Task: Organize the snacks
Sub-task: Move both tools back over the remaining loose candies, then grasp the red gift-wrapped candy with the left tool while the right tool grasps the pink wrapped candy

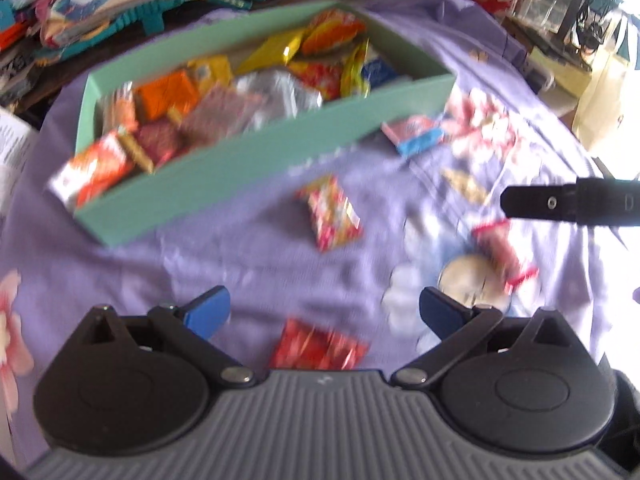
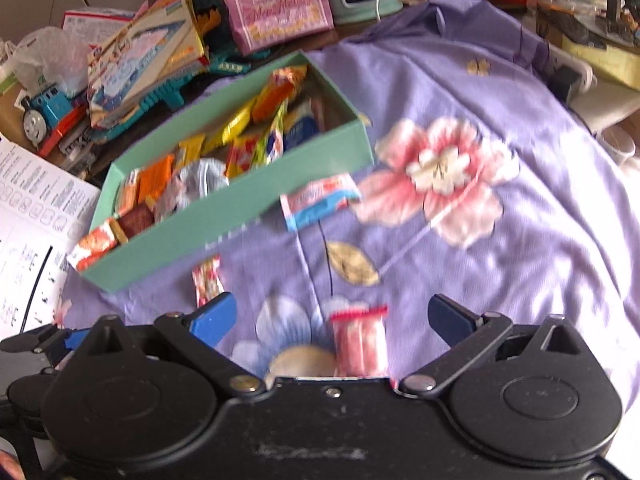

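Observation:
A green box holding several snack packets sits on a purple flowered cloth. My left gripper is open, low over a red packet that lies between and just behind its blue fingertips. A red and yellow packet lies ahead of it on the cloth. My right gripper is open too, with a pink and white packet lying between its fingers. One right finger reaches in from the right edge of the left wrist view. A pink and blue packet rests against the box.
Toy boxes, a pink bag, a toy train and printed paper sheets crowd the far and left sides behind the box. The cloth spreads open to the right. Cluttered shelves stand at the far right.

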A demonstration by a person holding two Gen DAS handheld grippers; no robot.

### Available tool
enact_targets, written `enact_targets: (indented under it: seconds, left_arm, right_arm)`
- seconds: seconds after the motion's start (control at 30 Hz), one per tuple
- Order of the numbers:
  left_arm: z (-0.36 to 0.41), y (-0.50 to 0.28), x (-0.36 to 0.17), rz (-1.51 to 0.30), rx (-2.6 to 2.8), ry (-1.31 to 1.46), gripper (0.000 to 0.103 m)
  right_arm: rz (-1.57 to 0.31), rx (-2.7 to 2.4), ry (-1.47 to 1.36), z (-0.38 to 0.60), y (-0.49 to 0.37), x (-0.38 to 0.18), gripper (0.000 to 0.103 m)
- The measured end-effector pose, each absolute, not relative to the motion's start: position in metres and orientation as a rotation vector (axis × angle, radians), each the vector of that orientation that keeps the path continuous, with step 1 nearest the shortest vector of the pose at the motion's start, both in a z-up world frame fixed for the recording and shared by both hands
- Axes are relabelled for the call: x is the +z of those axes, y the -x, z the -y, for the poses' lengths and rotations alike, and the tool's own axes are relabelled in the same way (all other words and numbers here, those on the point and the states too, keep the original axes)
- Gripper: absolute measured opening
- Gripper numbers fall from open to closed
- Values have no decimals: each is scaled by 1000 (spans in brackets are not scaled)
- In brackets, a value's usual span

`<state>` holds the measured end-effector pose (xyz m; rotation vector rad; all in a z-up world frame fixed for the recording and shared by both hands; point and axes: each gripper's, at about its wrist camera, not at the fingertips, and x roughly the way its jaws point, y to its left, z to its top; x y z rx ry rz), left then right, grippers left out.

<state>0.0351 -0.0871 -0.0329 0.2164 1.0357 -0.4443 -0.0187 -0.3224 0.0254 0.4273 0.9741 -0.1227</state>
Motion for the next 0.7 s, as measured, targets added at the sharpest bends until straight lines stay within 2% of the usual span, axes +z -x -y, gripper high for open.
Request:
enact_targets:
  seconds: [0.37, 0.5, 0.6, 0.7]
  left_arm:
    - [51, -13, -50, -1100, -434, -183, 101]
    - [47, -11, -55, -1115, -454, -169, 84]
    - [46, -9, -58, -1113, -449, -173, 53]
    - [45, -11, -56, -1097, -437, -164, 46]
  right_arm:
    - [-1002, -113, -410, 304, 28, 19, 103]
    - [-1007, -109, -411, 303, 30, 19, 103]
    - [-1011, -107, -410, 303, 30, 19, 103]
    - [-1013, -106, -406, 304, 29, 17, 103]
